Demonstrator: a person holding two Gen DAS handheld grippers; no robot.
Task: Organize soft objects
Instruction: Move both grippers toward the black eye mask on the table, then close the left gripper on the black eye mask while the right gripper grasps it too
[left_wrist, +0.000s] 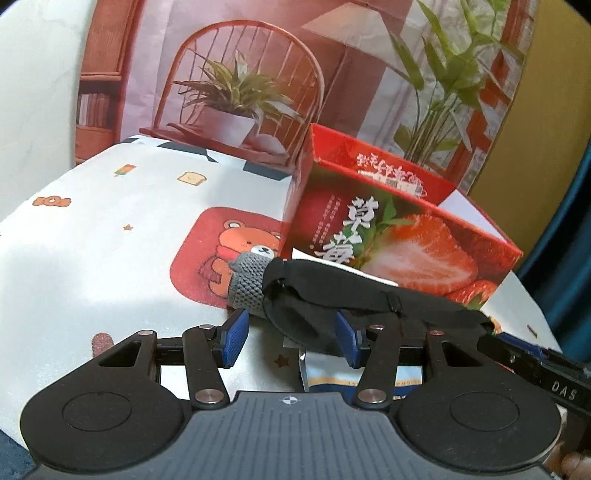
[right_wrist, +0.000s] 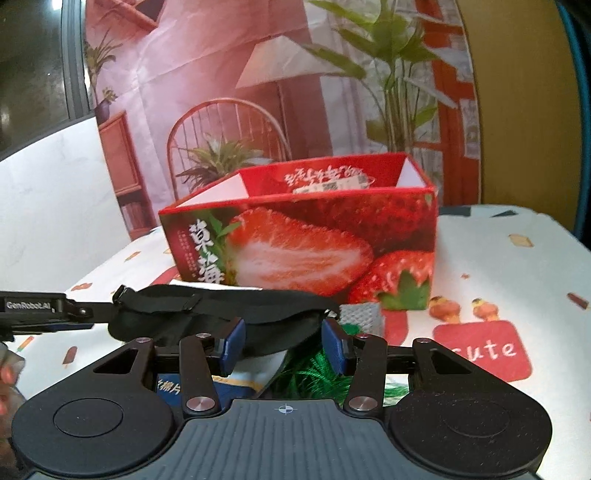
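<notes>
The black eye mask hangs right in front of both tools, low centre of each frame. In the left wrist view the left hand-held gripper has its blue pads parted, the mask drooping between them, can't tell if they pinch it. In the right wrist view it's the same with the right hand-held gripper: pads parted, mask sagging in the gap, grip unclear. Count: one mask, one strawberry box just behind it, open top, one grey knit thing touching the mask's left end, all on the cartoon-print worktop. The mask is floppy, matte black, with a thin strap and buckle.
</notes>
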